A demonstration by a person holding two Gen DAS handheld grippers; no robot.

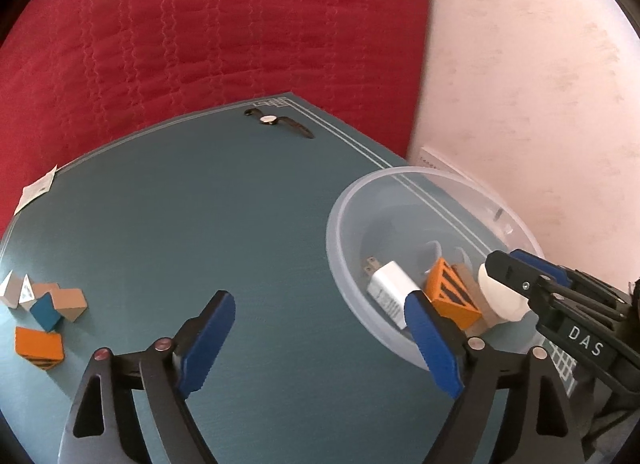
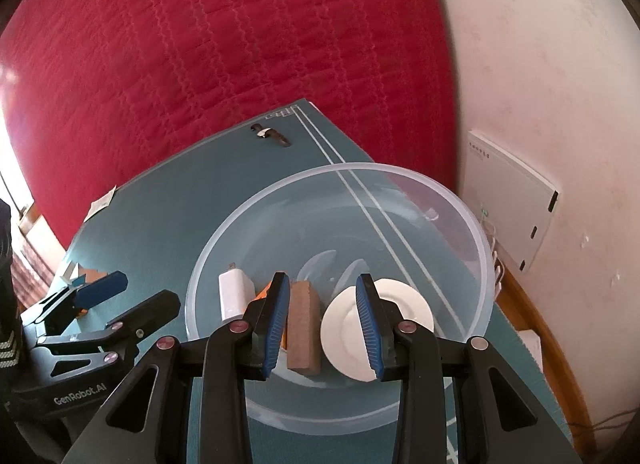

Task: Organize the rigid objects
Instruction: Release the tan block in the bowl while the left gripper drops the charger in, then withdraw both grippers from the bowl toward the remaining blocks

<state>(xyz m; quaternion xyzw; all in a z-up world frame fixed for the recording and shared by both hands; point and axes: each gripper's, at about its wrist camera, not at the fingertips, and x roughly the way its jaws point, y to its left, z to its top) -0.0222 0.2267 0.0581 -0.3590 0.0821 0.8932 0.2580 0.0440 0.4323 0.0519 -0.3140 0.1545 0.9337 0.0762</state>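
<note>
A clear plastic bowl (image 1: 400,180) (image 2: 460,208) sits on the teal mat (image 1: 200,224) at the right. In it lie a white charger (image 1: 390,292) (image 2: 234,294), an orange block (image 1: 452,296), a brown block (image 2: 305,324) and a white round disc (image 2: 404,304) (image 1: 500,300). My right gripper (image 2: 324,324) is open above the bowl, its jaws apart over the brown block and the disc. It also shows in the left wrist view (image 1: 520,268). My left gripper (image 1: 320,336) is open and empty, left of the bowl. Several loose blocks (image 1: 44,308) lie at the mat's left.
A wristwatch (image 1: 276,122) (image 2: 270,134) lies near the mat's far edge. A paper tag (image 1: 36,188) sits at the left edge. A red quilt (image 1: 200,44) lies beyond the mat. A white wall with a white box (image 2: 516,204) is on the right.
</note>
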